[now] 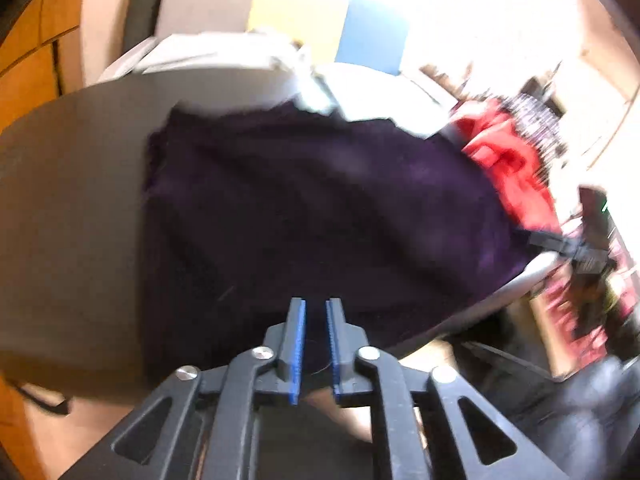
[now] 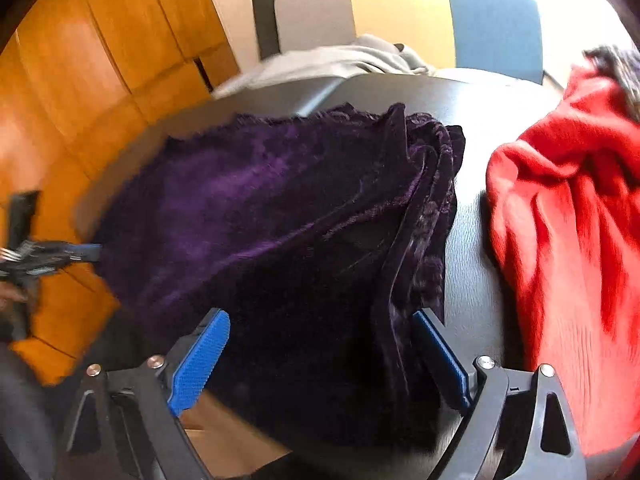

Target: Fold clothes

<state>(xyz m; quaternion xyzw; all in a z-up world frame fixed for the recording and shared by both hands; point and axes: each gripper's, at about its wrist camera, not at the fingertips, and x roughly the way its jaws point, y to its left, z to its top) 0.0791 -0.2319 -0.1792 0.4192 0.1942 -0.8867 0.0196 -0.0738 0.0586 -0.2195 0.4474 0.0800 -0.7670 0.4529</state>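
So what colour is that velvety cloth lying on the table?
Deep purple velvety cloth, near black in its folds; the right wrist view shows it best.

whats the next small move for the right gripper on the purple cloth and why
Probably ease the right gripper forward and close it on the near edge of the purple cloth. Its jaws stand wide open with the folded cloth's edge lying between them, not pinched. The red garment lies apart to the right, so it shouldn't get caught.

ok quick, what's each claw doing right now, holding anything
Left claw: nearly closed, a narrow gap, nothing visibly between the pads; it sits over the purple cloth.
Right claw: wide open, holding nothing.
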